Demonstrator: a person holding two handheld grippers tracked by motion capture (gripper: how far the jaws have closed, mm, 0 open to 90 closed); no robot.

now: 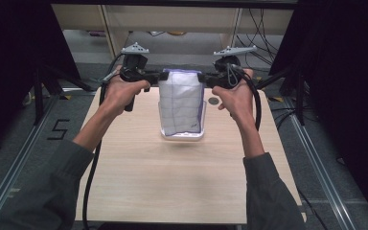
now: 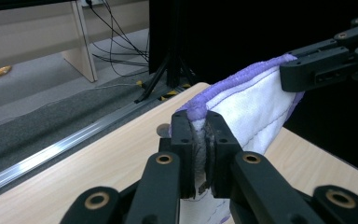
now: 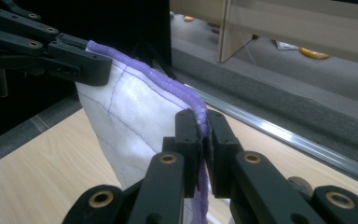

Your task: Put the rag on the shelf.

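- The left gripper (image 1: 162,76) sits at about eleven o'clock of the wooden table (image 1: 139,182) in the high view, held in the person's left hand (image 1: 120,91), its jaws pointing toward three o'clock. The jaws are pressed together on the upper left corner of the cloth (image 1: 182,103).
- In the left gripper view the left gripper (image 2: 200,140) pinches the cloth's (image 2: 247,107) edge between its two black pads, with a thin grey-white sliver of fabric squeezed in the narrow gap and the purple binding bulging just above the tips at twelve o'clock.
- The cloth is a white quilted piece, stitched in thin purple lines that form a grid of squares, and edged all round with a thick purple overlocked border. It hangs in the air between the two grippers, above the far middle of the table, its top edge stretched level and its body dropping toward six o'clock, folded into a narrow panel.
- At its lower end the cloth looks doubled, with a paler layer showing along the bottom and the right side.
- In the right gripper view the cloth (image 3: 130,116) slopes from ten o'clock down to the right gripper (image 3: 204,135), whose pads are clamped tight on the purple border.
- The right gripper (image 1: 202,78) is at about one o'clock of the table, in the right hand (image 1: 237,98), its jaws pointing toward nine o'clock and closed on the cloth's upper right corner.
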